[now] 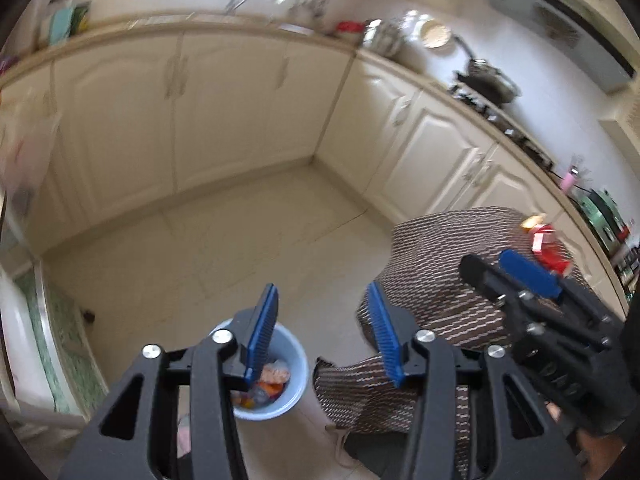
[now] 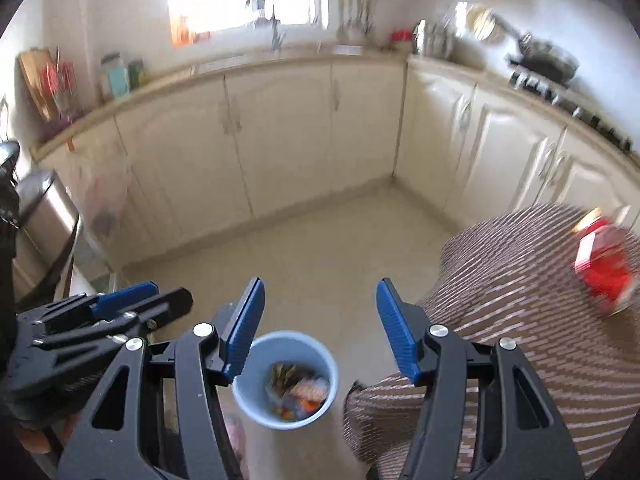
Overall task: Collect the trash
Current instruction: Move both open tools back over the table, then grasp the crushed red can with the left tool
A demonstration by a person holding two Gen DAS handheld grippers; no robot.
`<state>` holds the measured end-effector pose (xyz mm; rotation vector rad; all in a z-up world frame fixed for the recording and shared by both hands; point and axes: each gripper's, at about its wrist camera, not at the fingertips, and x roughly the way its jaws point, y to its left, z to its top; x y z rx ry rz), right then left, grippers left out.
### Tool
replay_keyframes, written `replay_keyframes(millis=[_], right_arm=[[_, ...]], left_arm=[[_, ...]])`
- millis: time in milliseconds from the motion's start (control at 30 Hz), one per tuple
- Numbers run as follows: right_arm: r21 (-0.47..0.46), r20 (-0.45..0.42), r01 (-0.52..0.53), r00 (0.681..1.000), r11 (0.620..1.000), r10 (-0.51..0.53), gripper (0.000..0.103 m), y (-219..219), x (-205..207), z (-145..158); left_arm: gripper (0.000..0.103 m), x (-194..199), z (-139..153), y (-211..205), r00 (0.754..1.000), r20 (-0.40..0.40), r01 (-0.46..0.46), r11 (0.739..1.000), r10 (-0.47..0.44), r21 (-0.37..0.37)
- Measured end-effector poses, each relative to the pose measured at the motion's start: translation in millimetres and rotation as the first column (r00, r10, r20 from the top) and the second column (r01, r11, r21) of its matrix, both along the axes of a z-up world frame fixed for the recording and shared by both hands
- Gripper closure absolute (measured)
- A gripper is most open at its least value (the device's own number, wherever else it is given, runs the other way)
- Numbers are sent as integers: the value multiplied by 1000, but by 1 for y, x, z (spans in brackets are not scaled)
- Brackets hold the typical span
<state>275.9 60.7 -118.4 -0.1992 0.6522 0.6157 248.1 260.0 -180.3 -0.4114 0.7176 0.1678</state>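
Trash, a jumble of coloured wrappers (image 2: 298, 394), lies inside a small pale-blue round plastic bin (image 2: 286, 378) standing on the cream tiled floor (image 2: 320, 248), directly below and between the two hand-held grippers. Left hand-held gripper (image 1: 322, 334) hangs over the bin's right edge with its blue ribbed pads parted and nothing between them. Right hand-held gripper (image 2: 320, 330) hovers above the bin, its jaws spread somewhat wider, also empty. To the right of both sits a low surface draped in brown striped cloth (image 2: 520, 300), carrying a red and white packet (image 2: 604, 270) at its far side. Beyond the open floor, cream cabinet doors (image 2: 280, 136) run along two walls under a kitchen surface (image 2: 256, 62) crowded with blurred items.
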Motion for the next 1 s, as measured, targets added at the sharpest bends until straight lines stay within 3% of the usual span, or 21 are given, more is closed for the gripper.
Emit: replay_keyframes(millis=[200,300,600,700,833,1000], right_arm=[[34,83,136,987,990,-139,44,-99,5,42],[39,91,217,971,975,-220,35,-150,13,43],[0,69,383,921,924,-382,34,-257,46,27],[-13,50,406,913,914,-405,34,-276,58,17],[-24,37,415,910,910,-414,34,-290,75,8],[-36,15,402,915,915,-402,34,-294,92,2]], left_arm=[[51,25,44,-82,986,63,153,987,-157,55],[40,45,56,-130,965,78,243,967,-249,69],[39,121,56,-236,912,65,408,913,-406,-13],[39,151,46,-250,917,33,398,917,-397,-33],[40,186,30,-255,933,20,359,925,-360,-128],[40,215,14,-263,934,-6,349,918,-356,-191]])
